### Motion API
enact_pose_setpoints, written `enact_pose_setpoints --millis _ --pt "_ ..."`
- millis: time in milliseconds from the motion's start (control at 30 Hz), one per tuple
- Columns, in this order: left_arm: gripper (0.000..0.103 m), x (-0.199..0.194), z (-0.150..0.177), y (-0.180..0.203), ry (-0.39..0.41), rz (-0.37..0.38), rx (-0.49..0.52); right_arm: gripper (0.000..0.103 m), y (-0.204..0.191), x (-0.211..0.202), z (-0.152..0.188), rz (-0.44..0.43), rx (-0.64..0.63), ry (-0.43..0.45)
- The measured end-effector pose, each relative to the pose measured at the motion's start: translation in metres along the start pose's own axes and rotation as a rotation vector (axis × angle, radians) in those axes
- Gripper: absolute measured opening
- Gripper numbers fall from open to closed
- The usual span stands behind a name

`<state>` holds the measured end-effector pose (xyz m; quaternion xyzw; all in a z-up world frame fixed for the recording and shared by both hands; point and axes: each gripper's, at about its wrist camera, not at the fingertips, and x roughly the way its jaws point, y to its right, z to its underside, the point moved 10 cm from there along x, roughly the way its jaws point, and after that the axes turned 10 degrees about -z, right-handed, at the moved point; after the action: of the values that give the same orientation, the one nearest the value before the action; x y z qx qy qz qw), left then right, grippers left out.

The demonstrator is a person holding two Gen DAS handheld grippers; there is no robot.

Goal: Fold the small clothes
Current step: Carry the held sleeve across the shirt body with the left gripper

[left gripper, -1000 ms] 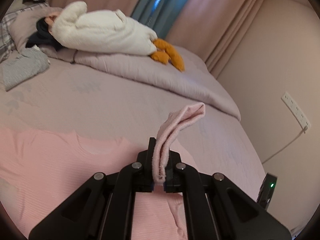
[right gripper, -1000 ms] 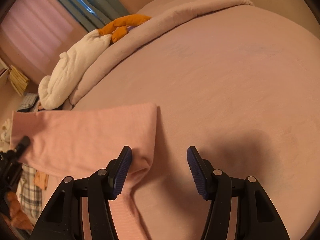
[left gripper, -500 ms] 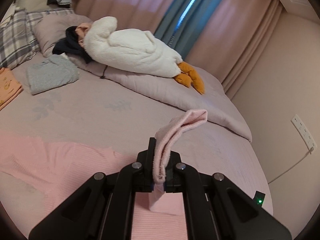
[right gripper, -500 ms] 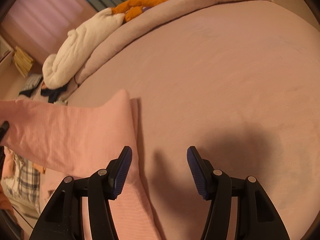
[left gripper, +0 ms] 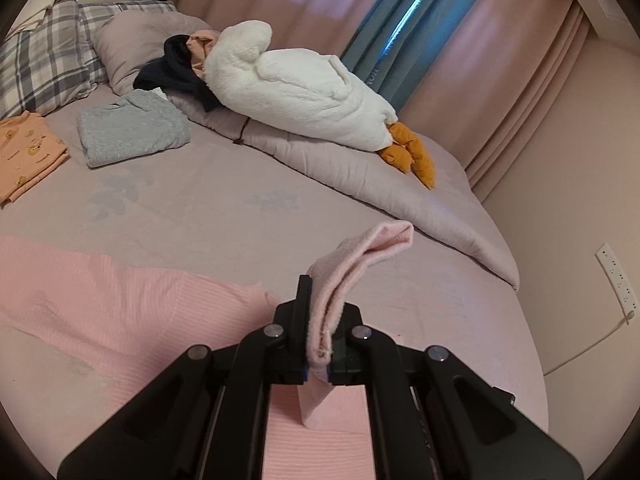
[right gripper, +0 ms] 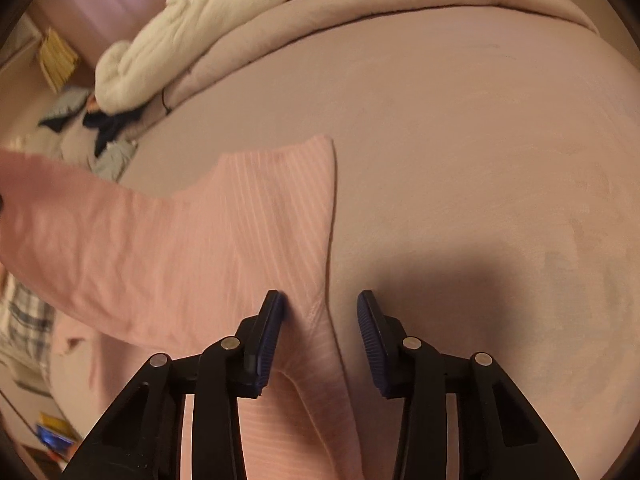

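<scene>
- Far to the left of your left claw (left gripper: 318,374), two finished pieces lie on the bed (left gripper: 240,208): a folded orange garment (left gripper: 26,156) and, just to its right, a folded grey garment (left gripper: 132,128). That part of the job looks done.
- Ahead of the claw, a white plush goose (left gripper: 296,96) lies along the rolled duvet (left gripper: 360,176), well apart from your work.
- Your left claw is clamped on a fold of the pink top (left gripper: 120,312); a loop of the cloth stands up between the jaws and leans to the right. The rest of the top spreads flat on the bed to the claw's left and beneath it.
- Your right claw (right gripper: 320,340) has just been closing, but its jaws are apart, with a ridge of the pink top's edge between them and no pad pressing on it. The lifted pink cloth stretches away to this claw's left; bare bed lies to its right.
- By my judgement this top is only partly folded: you have one side gathered, the other not yet gripped, and the fold-over and flattening remain.
</scene>
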<state>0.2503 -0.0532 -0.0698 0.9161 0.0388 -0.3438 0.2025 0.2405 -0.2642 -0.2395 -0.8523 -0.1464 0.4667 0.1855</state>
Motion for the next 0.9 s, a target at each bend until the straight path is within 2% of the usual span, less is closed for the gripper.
enact_pose_setpoints --millis 200,900 --pt "0.004 0.008 0.005 -0.017 -0.013 -0.037 0.003 0.042 0.0 0.002 -0.001 0.048 -0.041 -0.002" --pt "0.004 0.03 0.02 -0.074 -0.07 -0.128 -0.012 0.042 0.001 0.003 0.0 0.066 -0.052 -0.01"
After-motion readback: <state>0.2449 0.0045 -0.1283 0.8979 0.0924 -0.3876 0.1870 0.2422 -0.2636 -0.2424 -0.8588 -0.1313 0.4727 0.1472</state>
